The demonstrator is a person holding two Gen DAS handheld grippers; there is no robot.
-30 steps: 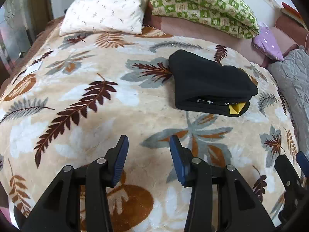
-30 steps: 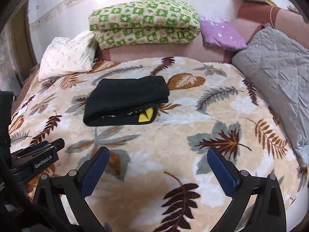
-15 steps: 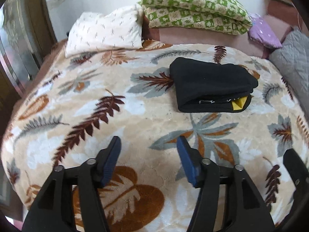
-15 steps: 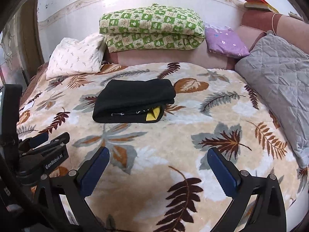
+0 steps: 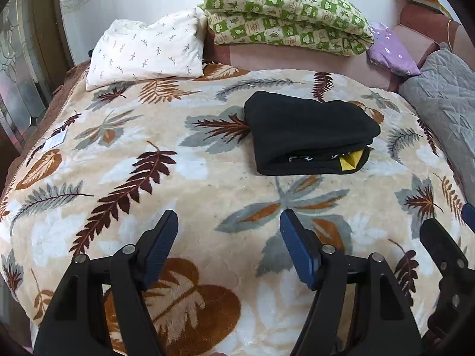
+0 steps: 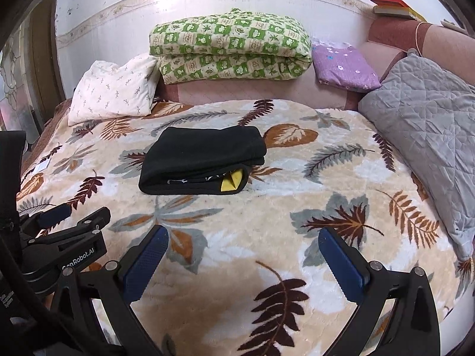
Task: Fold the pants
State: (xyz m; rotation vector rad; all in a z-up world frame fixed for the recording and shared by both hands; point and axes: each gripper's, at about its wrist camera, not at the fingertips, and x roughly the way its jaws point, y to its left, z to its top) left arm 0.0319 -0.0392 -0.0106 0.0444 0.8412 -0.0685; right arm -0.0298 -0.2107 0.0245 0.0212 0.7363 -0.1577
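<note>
At the far left of the bed, a white pillow [image 5: 145,50] with a small sprig print leans at the head end. Nearer the camera, the left hand-held gripper [image 5: 228,238] hovers over the leaf-patterned blanket [image 5: 124,160], its blue-padded fingers spread apart and holding nothing. Toward the middle lie the black pants [image 5: 308,133] — folded into a compact rectangle, flat on the blanket, with a yellow tag showing at the open edge. Behind them a green-checked folded quilt [image 6: 231,47] sits on the headboard ledge. The right hand-held gripper [image 6: 246,255] also hangs open and empty, well apart from the pants. Farther right are a purple pillow [image 6: 344,65] and a grey quilted cover [image 6: 427,124].
</note>
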